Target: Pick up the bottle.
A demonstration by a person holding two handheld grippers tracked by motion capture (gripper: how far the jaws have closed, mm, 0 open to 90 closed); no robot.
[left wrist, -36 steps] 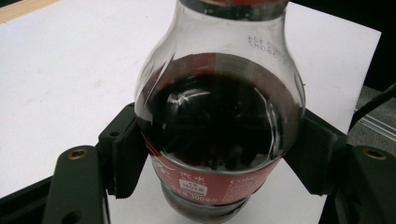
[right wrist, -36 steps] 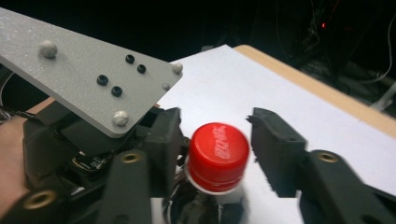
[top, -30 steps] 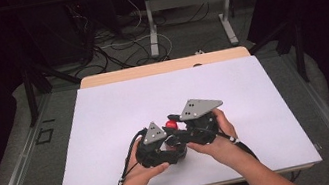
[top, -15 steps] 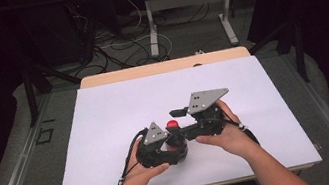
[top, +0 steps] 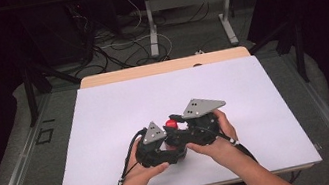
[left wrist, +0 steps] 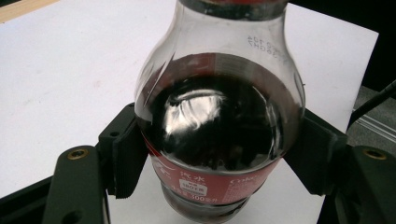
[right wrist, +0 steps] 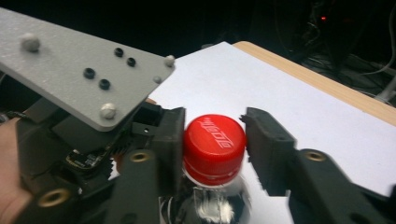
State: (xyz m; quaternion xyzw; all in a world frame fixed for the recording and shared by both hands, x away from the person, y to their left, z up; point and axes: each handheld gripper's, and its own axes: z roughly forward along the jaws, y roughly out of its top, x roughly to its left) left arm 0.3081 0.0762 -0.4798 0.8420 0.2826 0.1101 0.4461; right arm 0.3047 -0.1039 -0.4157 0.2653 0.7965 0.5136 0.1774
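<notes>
A cola bottle (left wrist: pixel 219 130) with dark liquid and a red label stands on the white sheet, its body squeezed between the pads of my left gripper (left wrist: pixel 218 151), which is shut on it. Its red cap (right wrist: pixel 214 140) sits between the pads of my right gripper (right wrist: pixel 215 144). Those jaws have just been closing and now press on the cap. In the high view both hands hold the grippers together near the table's front, with the red cap (top: pixel 171 123) between the two grey plates.
The white sheet (top: pixel 120 110) covers most of the wooden table (top: pixel 148 70), with bare room to the left, right and behind. In the right gripper view the left gripper's grey plate (right wrist: pixel 84 70) is close on the left. Cables and table legs (top: pixel 152 28) lie beyond the far edge.
The right gripper lifted slightly up and to the right half a second ago, then came back down onto the cap. The left gripper and bottle stayed still.
</notes>
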